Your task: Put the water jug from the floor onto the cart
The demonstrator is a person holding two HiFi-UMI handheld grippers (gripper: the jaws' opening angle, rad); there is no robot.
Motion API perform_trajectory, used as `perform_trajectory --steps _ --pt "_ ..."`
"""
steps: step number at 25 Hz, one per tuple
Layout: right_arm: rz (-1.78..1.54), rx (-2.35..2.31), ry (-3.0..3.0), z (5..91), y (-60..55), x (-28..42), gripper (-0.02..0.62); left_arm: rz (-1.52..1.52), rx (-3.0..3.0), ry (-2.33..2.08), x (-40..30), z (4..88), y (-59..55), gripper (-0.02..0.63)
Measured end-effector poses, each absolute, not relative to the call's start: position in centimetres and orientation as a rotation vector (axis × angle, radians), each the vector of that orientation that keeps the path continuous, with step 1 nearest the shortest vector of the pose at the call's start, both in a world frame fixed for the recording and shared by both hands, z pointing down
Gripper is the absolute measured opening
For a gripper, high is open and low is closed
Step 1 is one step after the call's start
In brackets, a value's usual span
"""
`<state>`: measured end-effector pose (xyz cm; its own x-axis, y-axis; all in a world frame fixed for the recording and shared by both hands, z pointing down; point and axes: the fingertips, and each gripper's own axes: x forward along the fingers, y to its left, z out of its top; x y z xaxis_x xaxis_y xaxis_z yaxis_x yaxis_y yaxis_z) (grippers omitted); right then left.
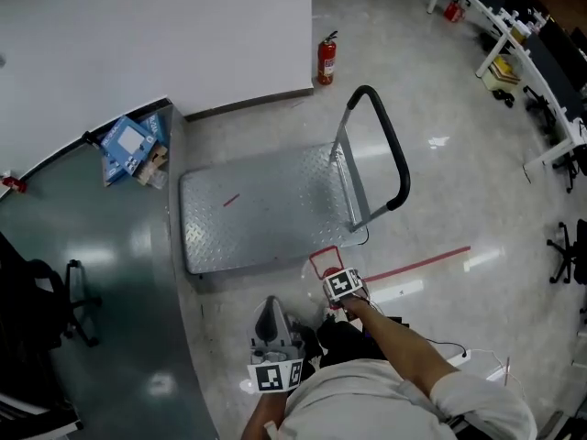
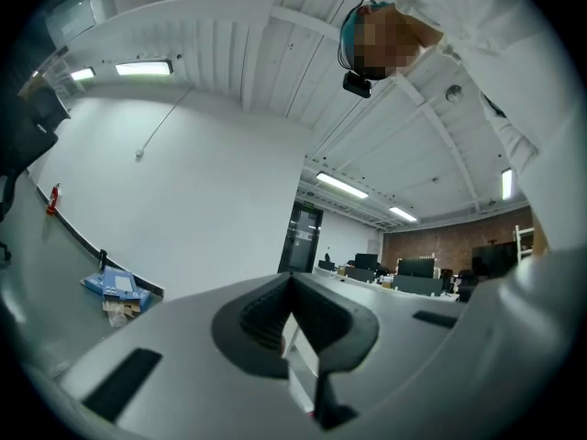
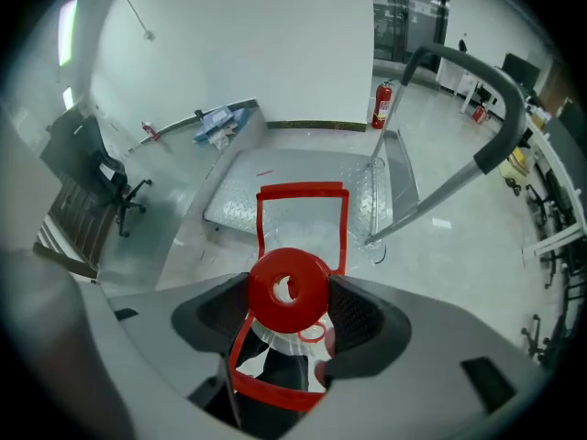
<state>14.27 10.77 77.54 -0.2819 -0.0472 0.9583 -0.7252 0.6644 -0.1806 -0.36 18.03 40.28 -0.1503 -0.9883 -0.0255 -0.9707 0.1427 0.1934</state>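
– Pinching the red cap, the right gripper holds the water jug just off the cart, at the deck's 5 o'clock corner. The jug is not on the deck yet. How do I finish this well?
– That gripper points steeply down and its 2 pads press on the cap from both sides, so I judge all the weight rides on 1 narrow hold. Slow, level travel looks best, since a swing could work the cap loose.
– And the left gripper?
– Its fingers are pressed together at the tips with nothing between them, and it points level, out across the room. It carries nothing. I would bring it against the jug's clear body to steady the load.
– Which way do I go?
– The bare deck lies at 11 o'clock from the jug. The base must pass above the deck's near edge, and no view shows whether it is high enough.
– What about obstacles?
– The push handle rises at 1 o'clock with its upright just beside the path, and the jug's red carry handle sticks out that way. Stay to the 10 o'clock side. The blue boxes at the cart's 10 o'clock and the fire extinguisher at 12 o'clock are well apart from the route.
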Motion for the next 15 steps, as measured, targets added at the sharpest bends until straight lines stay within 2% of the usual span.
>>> perform_trajectory --steps 15 --pt "0.758 0.825 -1.809 74.2 -5.0 12.7 0.277 -0.285 2.24 -2.03 -3.2 39.9 3.3 0.003"
